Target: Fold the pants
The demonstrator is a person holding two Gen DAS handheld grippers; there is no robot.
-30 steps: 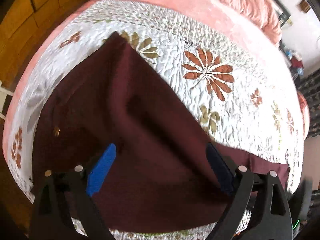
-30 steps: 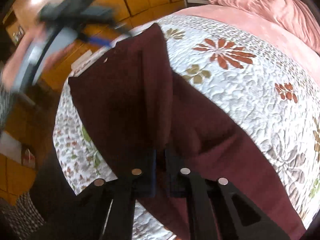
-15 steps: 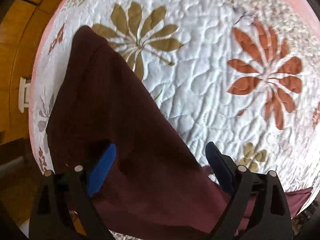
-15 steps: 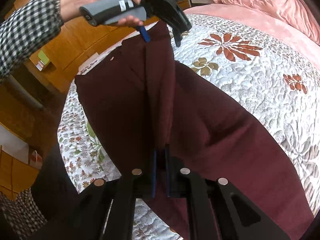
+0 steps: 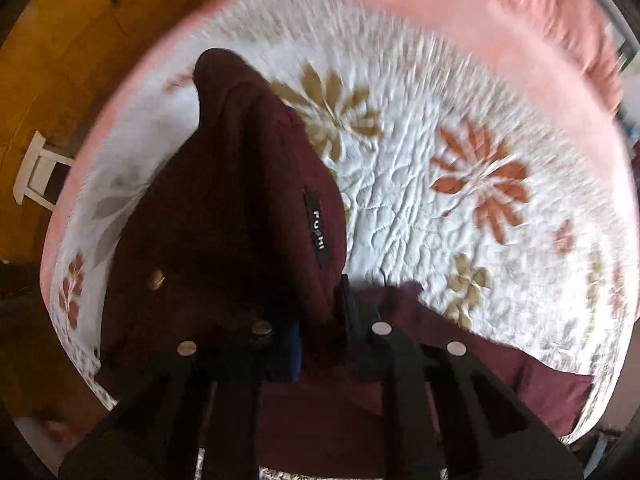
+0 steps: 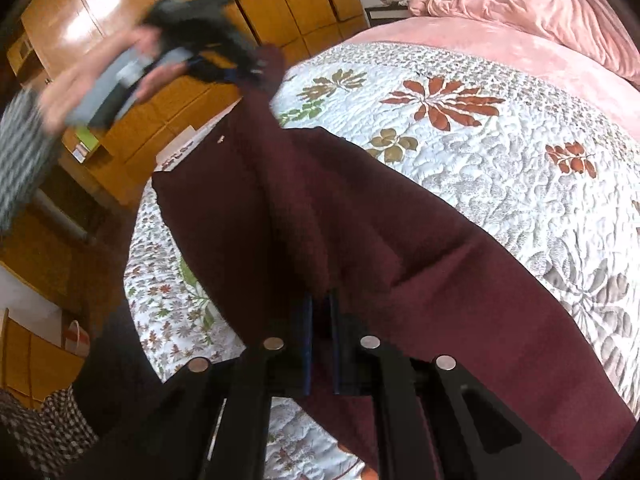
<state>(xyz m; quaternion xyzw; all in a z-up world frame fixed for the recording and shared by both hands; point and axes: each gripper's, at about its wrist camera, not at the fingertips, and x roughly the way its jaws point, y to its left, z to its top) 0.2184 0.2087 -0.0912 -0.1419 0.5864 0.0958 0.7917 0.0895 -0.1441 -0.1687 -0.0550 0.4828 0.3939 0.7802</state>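
Dark maroon pants lie across a flowered white quilt. In the left wrist view, the left gripper is closing its jaws on a raised fold of the pants at the waist. The pads press the cloth just below a black label, and a brass button shows to the left. The right gripper is shut on a pinched ridge of the pants near me. In the right wrist view, the left gripper is a blur in a person's hand, lifting the far waist corner.
A pink blanket is bunched at the head of the bed. Wooden wardrobes line the far wall past the bed's edge. A white stool stands on the wood floor. A checked sleeve enters at the left.
The left gripper, open above the waist before, has shut on the cloth and raised it into a peak. The right gripper stays shut on its fold.
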